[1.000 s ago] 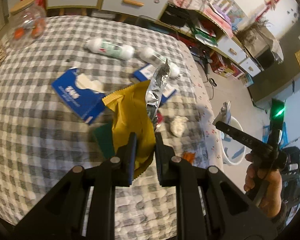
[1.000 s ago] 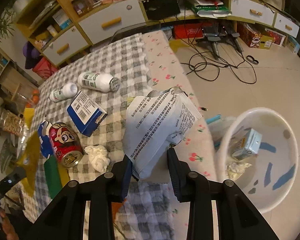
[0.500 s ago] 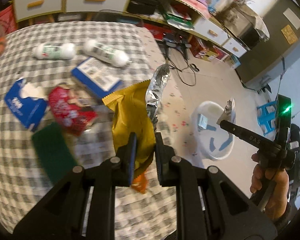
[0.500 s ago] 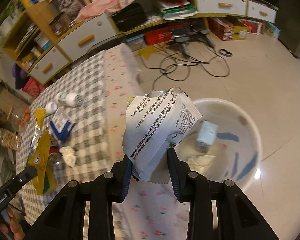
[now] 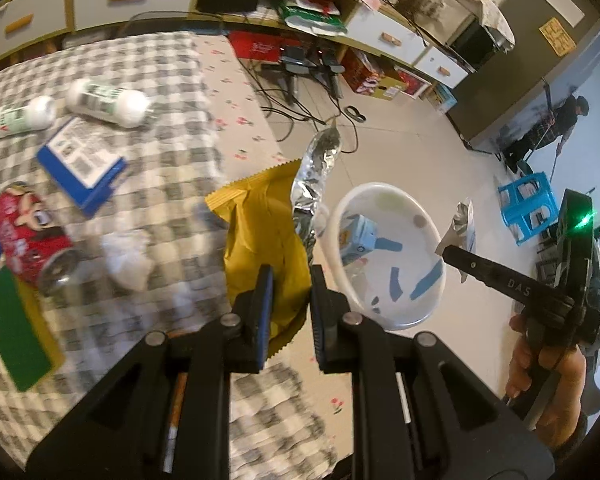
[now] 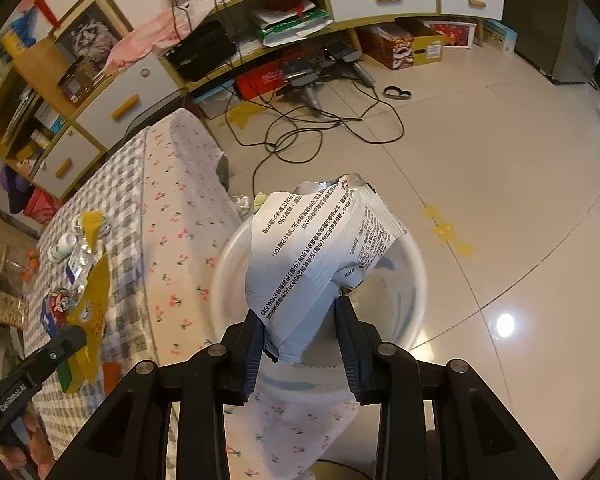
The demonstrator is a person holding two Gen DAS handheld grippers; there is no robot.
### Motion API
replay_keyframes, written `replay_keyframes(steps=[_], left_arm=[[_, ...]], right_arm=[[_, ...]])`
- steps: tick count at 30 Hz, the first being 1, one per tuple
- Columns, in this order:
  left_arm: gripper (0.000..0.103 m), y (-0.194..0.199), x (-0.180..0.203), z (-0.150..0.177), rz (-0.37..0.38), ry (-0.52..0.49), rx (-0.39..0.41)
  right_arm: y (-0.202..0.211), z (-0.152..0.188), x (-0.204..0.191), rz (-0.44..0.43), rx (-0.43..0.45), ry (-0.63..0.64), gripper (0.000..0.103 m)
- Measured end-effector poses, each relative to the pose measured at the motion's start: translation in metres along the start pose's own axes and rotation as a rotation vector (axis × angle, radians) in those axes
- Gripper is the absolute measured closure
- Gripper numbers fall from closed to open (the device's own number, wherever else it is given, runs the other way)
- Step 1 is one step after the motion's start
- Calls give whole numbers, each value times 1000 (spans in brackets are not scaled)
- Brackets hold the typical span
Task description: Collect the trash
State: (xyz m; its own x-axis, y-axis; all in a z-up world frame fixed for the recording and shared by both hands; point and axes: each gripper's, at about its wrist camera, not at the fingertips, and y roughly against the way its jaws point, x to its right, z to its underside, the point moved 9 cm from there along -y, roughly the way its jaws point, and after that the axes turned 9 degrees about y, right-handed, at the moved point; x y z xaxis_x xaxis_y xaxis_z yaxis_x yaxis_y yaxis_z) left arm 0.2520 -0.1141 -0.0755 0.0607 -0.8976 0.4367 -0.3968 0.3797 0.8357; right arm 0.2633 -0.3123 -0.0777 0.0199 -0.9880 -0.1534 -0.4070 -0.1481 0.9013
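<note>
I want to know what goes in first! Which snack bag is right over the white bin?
The white printed bag in the right claw: it hangs over the white bin. The yellow bag in the left claw is beside the bin.

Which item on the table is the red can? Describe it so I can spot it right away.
Start at the grey checked tablecloth in the left wrist view and go to its left edge. The red can lies on its side there, between the blue box and the green sponge; it alone is red, with a cartoon face.
</note>
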Motion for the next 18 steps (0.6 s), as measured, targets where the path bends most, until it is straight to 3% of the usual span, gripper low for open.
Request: replay_keyframes(steps=[4, 9, 18], left_arm=[[84, -15, 16, 3, 9, -22, -15], [84, -28, 33, 8, 18, -49, -35], [84, -46, 54, 15, 33, -100, -62]], right_arm=[[-2, 2, 6, 4, -9, -3, 66], [-10, 10, 14, 14, -46, -5, 46], [-3, 17, 35, 34, -52, -10, 44]])
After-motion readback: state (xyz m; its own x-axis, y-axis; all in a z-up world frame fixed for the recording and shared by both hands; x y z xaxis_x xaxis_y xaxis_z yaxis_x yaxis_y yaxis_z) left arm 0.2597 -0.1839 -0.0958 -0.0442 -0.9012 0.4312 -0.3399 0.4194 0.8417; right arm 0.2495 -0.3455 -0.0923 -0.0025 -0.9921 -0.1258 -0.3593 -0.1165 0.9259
